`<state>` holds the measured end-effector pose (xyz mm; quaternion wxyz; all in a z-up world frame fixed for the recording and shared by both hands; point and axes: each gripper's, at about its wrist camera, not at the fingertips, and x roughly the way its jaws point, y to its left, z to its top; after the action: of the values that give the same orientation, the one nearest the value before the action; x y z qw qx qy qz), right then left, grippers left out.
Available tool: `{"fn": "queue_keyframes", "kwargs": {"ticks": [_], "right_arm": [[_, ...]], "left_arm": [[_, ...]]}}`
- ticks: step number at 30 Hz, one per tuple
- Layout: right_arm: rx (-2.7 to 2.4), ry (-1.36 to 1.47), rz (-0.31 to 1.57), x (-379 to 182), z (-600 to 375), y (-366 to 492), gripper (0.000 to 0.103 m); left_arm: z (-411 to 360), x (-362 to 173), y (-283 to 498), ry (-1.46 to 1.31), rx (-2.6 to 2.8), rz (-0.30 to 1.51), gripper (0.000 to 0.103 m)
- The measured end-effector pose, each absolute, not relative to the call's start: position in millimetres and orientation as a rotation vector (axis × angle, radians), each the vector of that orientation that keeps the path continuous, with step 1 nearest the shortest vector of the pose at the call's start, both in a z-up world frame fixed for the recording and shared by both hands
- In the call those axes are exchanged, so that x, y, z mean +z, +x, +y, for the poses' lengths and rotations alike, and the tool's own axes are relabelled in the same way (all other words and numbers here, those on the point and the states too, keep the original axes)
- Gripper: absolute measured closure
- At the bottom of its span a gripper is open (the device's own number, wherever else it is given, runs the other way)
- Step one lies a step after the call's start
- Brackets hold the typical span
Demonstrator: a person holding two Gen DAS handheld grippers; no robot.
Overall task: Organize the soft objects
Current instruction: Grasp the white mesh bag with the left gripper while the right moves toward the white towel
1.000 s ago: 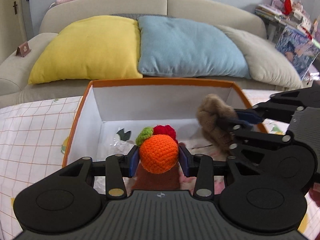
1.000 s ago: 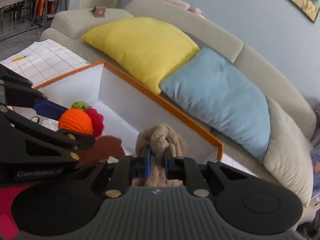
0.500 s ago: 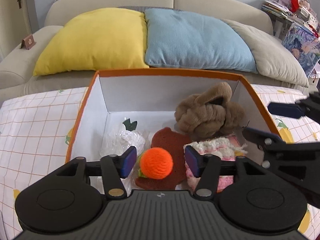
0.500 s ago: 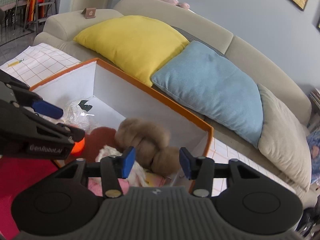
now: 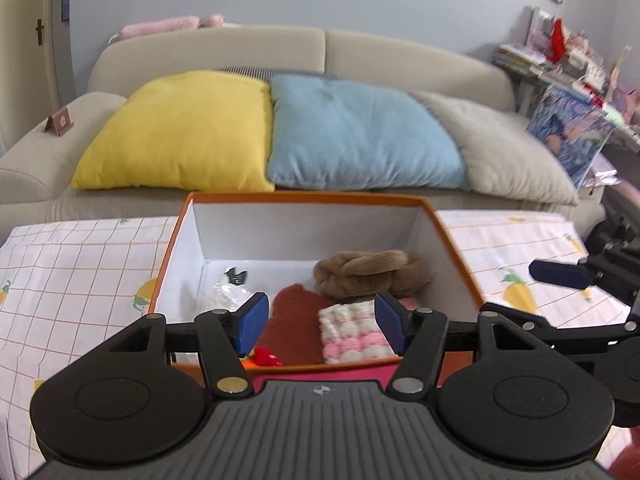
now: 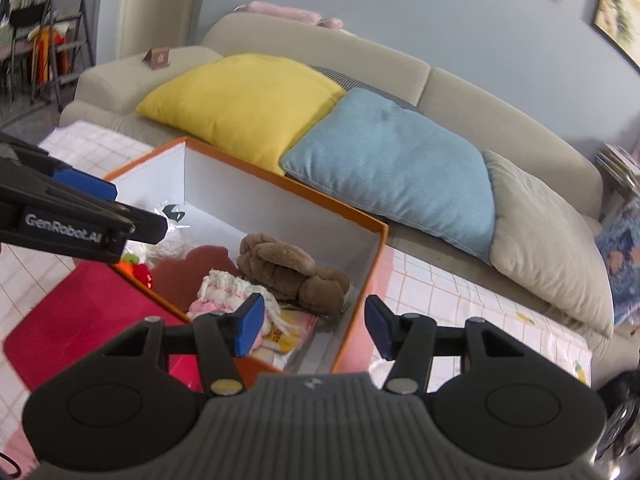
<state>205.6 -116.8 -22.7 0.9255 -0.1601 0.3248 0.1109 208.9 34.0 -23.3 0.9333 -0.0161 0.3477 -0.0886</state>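
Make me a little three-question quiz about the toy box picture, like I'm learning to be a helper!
1. True or false: the brown plush toy lies inside the orange box.
2. Which pillow sits nearest behind the box's left corner? A) yellow pillow B) blue pillow C) beige pillow
3. Fill in: the left tongs and right tongs are both ____ and hold nothing.

Key: 1 true; 2 A; 3 open.

Sofa point(image 5: 400, 52) with yellow cushion point(image 5: 180, 132)
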Motion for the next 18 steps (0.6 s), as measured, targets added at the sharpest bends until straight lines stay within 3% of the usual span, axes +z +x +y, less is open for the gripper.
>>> {"fn": "queue_keyframes", "kwargs": {"ticks": [8, 18], "right_arm": [[0.146, -0.158, 0.662, -16.3, -149.1, 147.8, 0.044], [-0.009, 0.0, 0.804, -49.1, -190.8, 90.9, 0.043]], "left_arm": [[19.9, -12.3, 155.0, -0.071, -0.244, 0.661, 0.031], [-5.6, -34.2, 112.7, -0.098, -0.331, 0.76, 0.031]]}}
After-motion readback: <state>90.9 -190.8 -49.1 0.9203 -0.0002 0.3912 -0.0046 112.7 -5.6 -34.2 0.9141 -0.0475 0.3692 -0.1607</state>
